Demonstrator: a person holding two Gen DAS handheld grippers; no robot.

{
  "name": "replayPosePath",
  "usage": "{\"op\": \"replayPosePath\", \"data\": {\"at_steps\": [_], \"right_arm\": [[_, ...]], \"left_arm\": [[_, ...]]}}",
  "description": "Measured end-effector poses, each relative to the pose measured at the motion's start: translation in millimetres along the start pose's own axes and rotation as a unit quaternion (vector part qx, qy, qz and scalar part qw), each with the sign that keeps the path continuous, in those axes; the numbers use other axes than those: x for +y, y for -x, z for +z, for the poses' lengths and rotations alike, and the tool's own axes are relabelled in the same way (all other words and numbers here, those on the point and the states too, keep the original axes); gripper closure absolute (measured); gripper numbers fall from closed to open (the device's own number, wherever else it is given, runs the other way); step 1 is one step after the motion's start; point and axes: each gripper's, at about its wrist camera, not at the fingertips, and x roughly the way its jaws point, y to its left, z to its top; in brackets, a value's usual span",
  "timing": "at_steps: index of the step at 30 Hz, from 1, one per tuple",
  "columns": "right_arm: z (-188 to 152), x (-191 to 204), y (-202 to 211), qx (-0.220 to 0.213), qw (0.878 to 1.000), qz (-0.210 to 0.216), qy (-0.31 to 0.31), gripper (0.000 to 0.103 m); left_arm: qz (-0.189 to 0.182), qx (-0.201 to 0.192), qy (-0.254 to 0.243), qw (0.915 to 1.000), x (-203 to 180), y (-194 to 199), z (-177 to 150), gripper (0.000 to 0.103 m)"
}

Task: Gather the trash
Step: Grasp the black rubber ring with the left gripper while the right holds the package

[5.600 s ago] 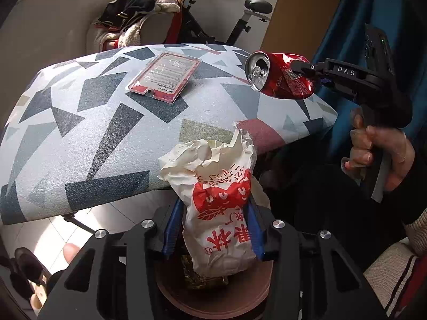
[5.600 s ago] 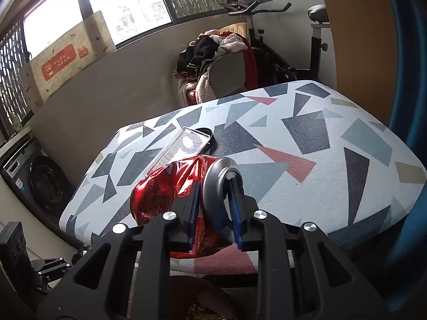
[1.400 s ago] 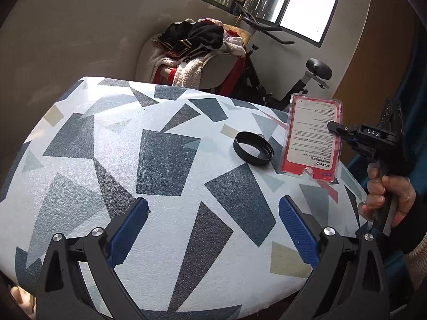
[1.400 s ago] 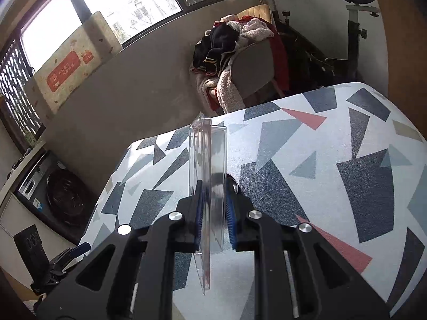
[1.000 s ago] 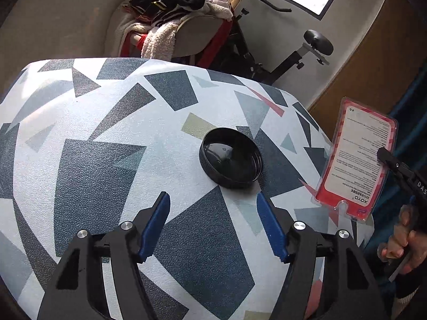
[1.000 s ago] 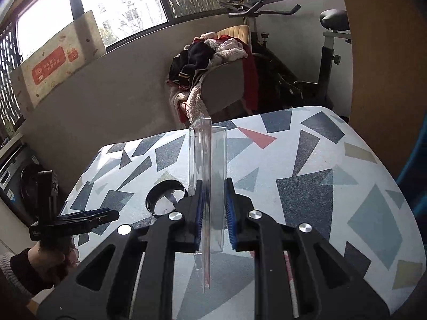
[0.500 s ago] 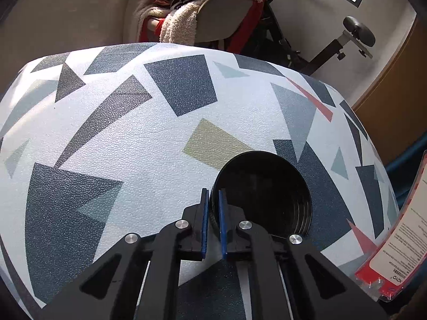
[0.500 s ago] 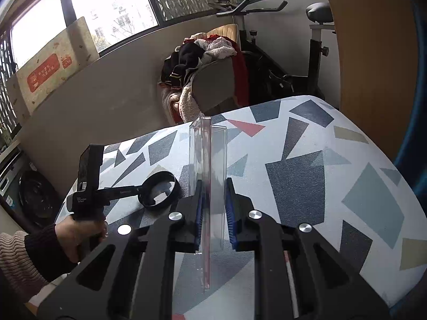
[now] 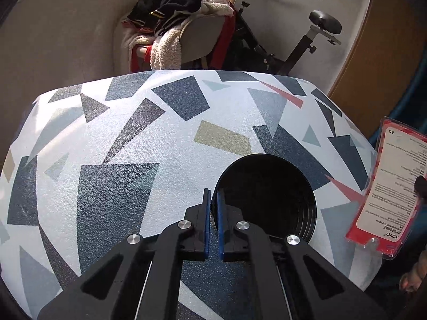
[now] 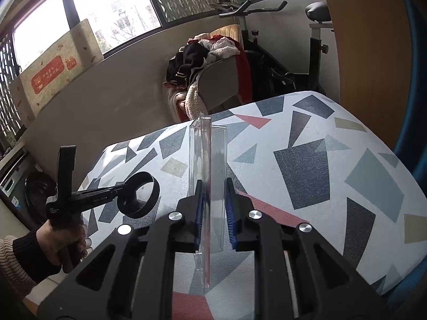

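A black round lid hangs just above the patterned table, tilted, with my left gripper shut on its near rim. In the right wrist view the same lid is held off the table at the left by the left gripper, with a hand on the grip. My right gripper is shut on a clear plastic blister pack, held upright and edge-on over the table. The pack's red and white card shows at the right edge of the left wrist view.
Beyond the table's far edge stand a chair heaped with clothes and an exercise bike against the wall. A blue curtain hangs at the right. A washing machine stands low at the left.
My left gripper came down over the lid, closed on its rim and lifted it a little off the table. The right gripper shifted slightly, still holding the pack upright.
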Motion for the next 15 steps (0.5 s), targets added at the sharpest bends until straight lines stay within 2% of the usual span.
{"op": "replayPosePath", "data": {"at_steps": [7,13,15], "right_arm": [[-16,23,21,0.0,1.0,0.008,0.008,0.084],[-29,39,37,0.002,1.0,0.015,0.012,0.084],[-33,43,41,0.003,1.0,0.017,0.016,0.084]], "left_arm": [[-0.003,-0.014,-0.046,0.9988,-3,68,-49,0.098],[0.009,-0.023,-0.11,0.9936,-18,116,-105,0.098],[0.002,-0.019,-0.114,0.9932,-21,127,-125,0.098]]}}
